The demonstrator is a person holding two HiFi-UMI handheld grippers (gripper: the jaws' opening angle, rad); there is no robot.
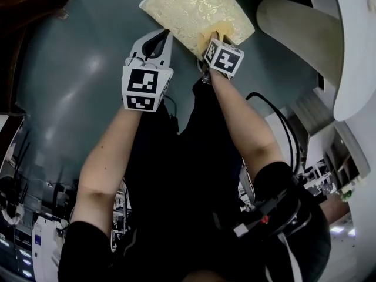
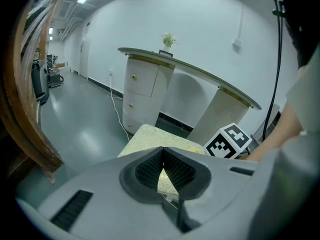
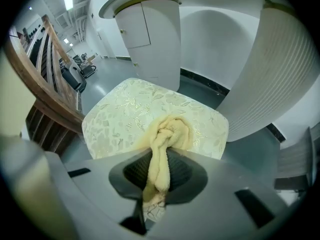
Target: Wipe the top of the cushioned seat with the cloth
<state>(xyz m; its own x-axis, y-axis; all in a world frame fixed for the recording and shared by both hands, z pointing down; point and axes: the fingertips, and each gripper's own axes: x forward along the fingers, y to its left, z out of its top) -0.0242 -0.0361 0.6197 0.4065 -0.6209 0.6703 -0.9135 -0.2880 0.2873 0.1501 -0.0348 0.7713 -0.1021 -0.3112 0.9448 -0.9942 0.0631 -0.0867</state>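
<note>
Right tool (image 3: 161, 159) clamped on cloth (image 3: 169, 131); wad pressed on seat (image 3: 130, 109) top, near edge. Left tool (image 2: 162, 159) jaws together, empty, beside seat. Wiping looks barely begun; most of top left.

Grey left tool (image 2: 163, 154) and right tool (image 3: 160, 156), black-and-white marker cubes (image 1: 143, 87), black sleeves (image 1: 85, 248).

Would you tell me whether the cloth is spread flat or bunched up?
Bunched up: the cloth is a twisted wad clamped in the right gripper.
</note>
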